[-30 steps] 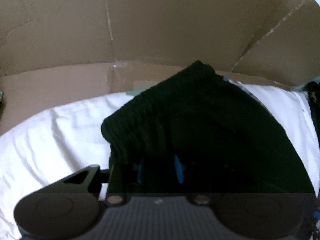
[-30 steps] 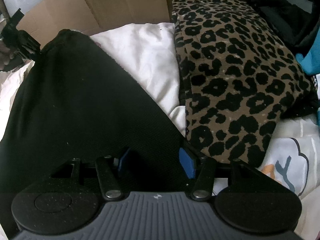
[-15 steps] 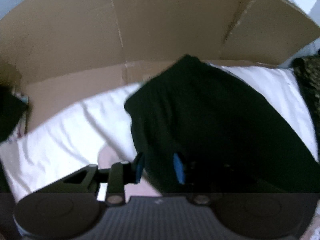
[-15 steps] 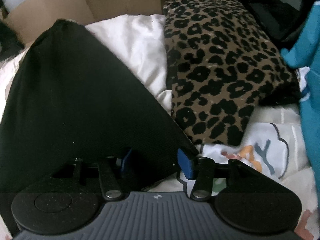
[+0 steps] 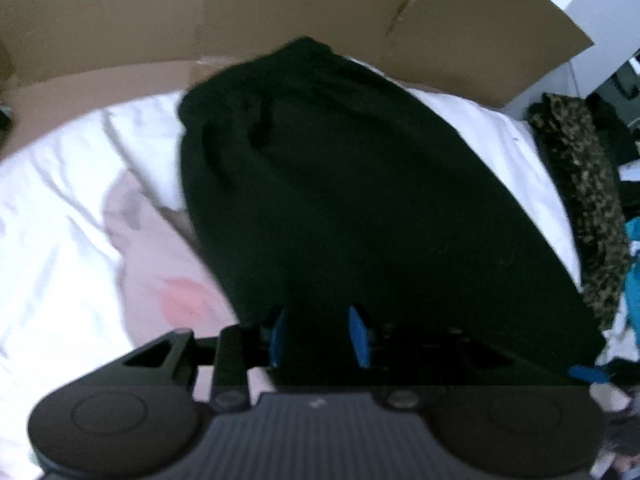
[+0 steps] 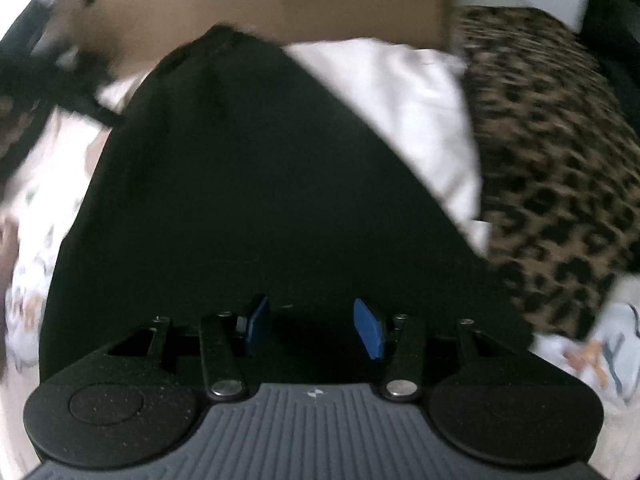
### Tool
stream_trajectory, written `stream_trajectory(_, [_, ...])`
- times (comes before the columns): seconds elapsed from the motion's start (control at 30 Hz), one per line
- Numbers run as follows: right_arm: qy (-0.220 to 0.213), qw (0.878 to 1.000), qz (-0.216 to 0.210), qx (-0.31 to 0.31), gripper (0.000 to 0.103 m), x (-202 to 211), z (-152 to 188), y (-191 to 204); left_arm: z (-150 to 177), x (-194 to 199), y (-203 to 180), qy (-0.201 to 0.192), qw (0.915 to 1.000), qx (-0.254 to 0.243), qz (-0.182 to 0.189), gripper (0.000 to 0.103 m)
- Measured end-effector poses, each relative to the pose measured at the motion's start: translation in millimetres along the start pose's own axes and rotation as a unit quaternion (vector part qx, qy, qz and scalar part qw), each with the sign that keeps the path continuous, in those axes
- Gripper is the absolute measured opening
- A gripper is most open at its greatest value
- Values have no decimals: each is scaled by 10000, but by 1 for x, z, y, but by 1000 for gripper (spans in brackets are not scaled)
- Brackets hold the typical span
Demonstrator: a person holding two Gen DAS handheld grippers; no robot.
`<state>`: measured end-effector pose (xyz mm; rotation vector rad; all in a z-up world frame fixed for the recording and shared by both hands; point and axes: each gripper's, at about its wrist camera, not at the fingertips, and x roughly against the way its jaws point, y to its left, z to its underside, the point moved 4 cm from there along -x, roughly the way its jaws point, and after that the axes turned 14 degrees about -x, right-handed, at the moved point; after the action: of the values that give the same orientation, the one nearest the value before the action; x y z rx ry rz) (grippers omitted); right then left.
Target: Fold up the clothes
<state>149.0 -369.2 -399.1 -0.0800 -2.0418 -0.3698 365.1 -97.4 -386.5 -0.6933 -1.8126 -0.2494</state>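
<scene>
A black garment (image 5: 340, 184) lies spread on a white pillow (image 5: 60, 208), its far end bunched near the cardboard. It also fills the right wrist view (image 6: 248, 184). My left gripper (image 5: 318, 336) sits at the garment's near edge, its blue pads apart with black cloth between them. My right gripper (image 6: 312, 328) is at the near edge too, blue pads apart with cloth between them. Whether either pair of pads grips the cloth is hidden by the dark fabric.
A brown cardboard sheet (image 5: 280, 4) stands behind the pillow. A leopard-print cushion (image 6: 552, 168) lies to the right, also in the left wrist view (image 5: 584, 208). Printed bedding (image 6: 600, 356) and a teal cloth (image 5: 632, 280) lie at the right. A pink patch (image 5: 160, 264) lies at the left.
Both grippers pulled back toward me with the garment's near edge, so more of the black cloth shows stretched out. The views swung and blurred.
</scene>
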Motion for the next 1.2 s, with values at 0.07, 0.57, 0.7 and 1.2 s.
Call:
stream_trajectory(0.07, [212,9993,185,235,54,-10,6,7,3,-2,-3,0,10000,43,49,37])
stream_trajectory(0.57, [965,9910,723,576,52,0,33,-8,58,-4,2,469,9987,97,188,37])
stream_trajectory(0.7, [1073,9888,844,603,52,3,35,-7,70,-4,-3,535,9980,97,335,37])
stream_trajectory(1.2, [1177,9875,1018,239,53,15,41,-16,93,1,-10,728,9957,-109,556,37])
